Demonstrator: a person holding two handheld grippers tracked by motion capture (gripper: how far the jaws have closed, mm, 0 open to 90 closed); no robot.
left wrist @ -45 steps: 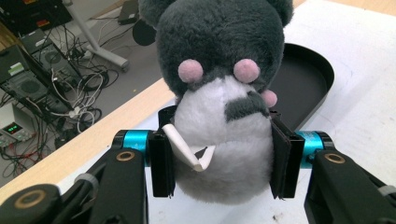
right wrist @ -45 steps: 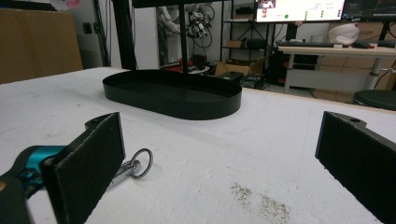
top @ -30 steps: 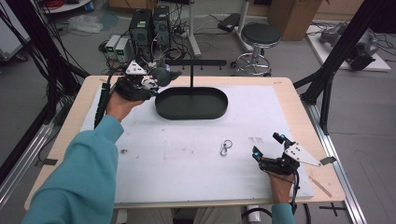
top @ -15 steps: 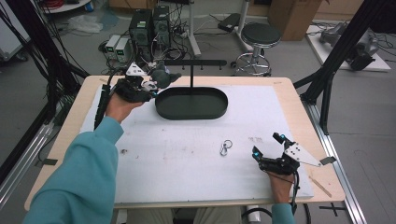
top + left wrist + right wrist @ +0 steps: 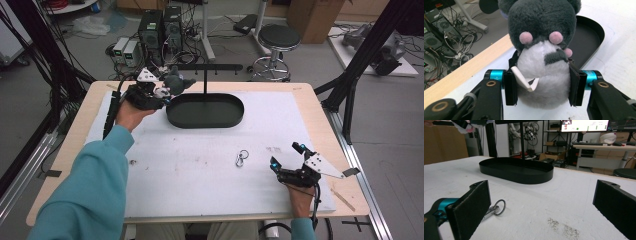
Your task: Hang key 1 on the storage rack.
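Nothing much has shifted since a second ago: both hands sit where they were, and the plush toy is at the same spot by the tray's left end.

From the high view, the left gripper (image 5: 161, 90) is held above the far left corner of the white table cover (image 5: 200, 165), with the grey plush toy (image 5: 176, 82) sticking out of its front, just beside the left end of the black oval tray (image 5: 205, 111). A thin black post with a crossbar (image 5: 206, 67) rises from the tray's far side. The right gripper (image 5: 287, 158) rests near the front right of the cover, jaws spread, and a small metal key ring clip (image 5: 242, 158) lies on the cover to its left, apart from it.

The left gripper view gives what the overhead cannot: the two black pads (image 5: 511, 86) are pinching the toy's white belly (image 5: 541, 80) from both sides, a folded white tag hangs at its front, and pink cheeks and a small grey arm face the camera. The tray's rim (image 5: 599, 32) curves behind it.

The right gripper view looks low across the table. Its pads (image 5: 470, 207) stand wide apart with nothing between them; the key ring clip (image 5: 496, 210) lies just past the left pad, and the tray (image 5: 516, 173) with its post stands farther back.
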